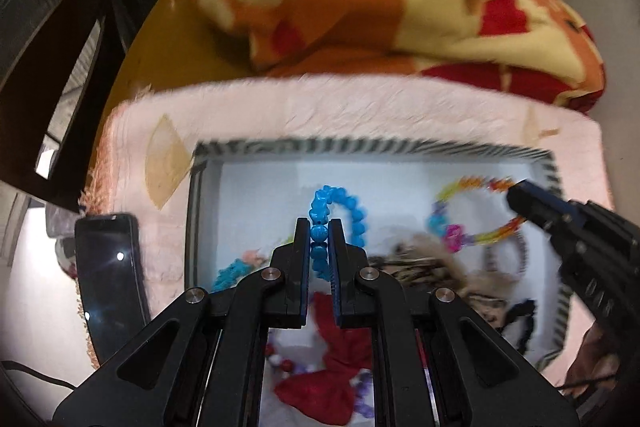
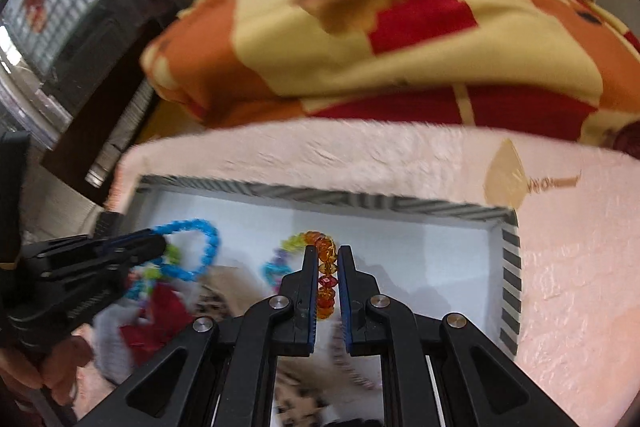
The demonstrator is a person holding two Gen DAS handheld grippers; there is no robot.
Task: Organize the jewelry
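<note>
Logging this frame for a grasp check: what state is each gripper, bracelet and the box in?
Left gripper: shut on blue beaded bracelet, lifted.
Right gripper: shut on multicoloured beaded bracelet, lifted.
Striped-rim white box: open, holding jumbled accessories.
Black phone: screen dark.

Even indoor brightness, motion blur throughout, fisheye bending and dark vignette corners.

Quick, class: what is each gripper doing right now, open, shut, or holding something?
Left gripper: shut on the blue bead bracelet.
Right gripper: shut on the multicolour bead bracelet.
</note>
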